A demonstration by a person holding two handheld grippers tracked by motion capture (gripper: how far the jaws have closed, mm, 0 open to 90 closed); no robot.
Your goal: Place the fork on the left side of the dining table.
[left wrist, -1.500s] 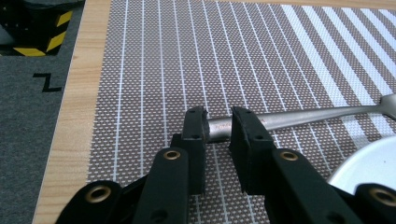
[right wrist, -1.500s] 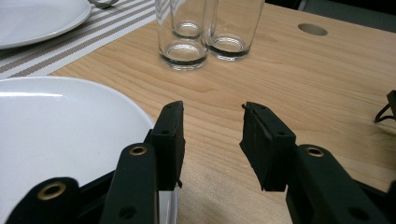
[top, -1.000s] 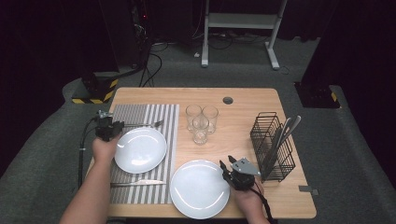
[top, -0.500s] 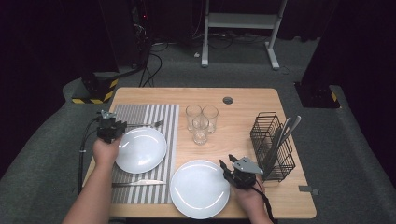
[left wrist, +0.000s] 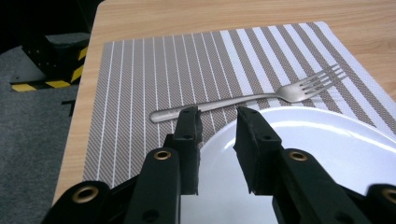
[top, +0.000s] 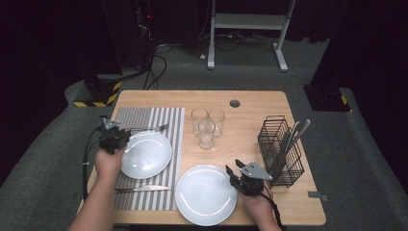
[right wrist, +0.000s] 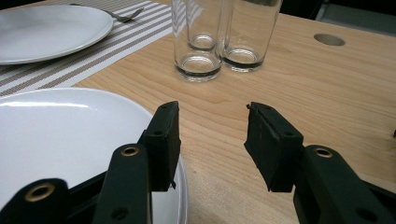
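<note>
The small plate (top: 146, 154) lies on the striped placemat (top: 149, 120) toward the left edge of the counter (top: 250, 101), and the left gripper (top: 113, 138) hangs over the plate's left rim. In the left gripper view its jaws stand a narrow gap apart above that rim (left wrist: 299, 154), having just been opening, with nothing pressed between them. Just beyond the jaw tips a fork (left wrist: 252, 100) lies on the placemat along the plate's far side, tines pointing toward the counter's middle, close to the rim.

The large plate (top: 206, 195) sits on bare wood at the near edge of the counter, just beside the placemat's right border. The right gripper (top: 246, 177) is at this plate's right rim; in the right gripper view its jaws are moderately apart, having just been opening, one jaw over the plate's edge (right wrist: 56, 140) and the other over bare wood, gripping nothing.

A knife (top: 142, 188) lies on the placemat between the small plate and the near edge. Three drinking glasses (top: 207, 126) stand clustered, touching or nearly so, near the middle of the counter. A black wire basket (top: 280, 151) holding upright cutlery stands toward the right edge.
</note>
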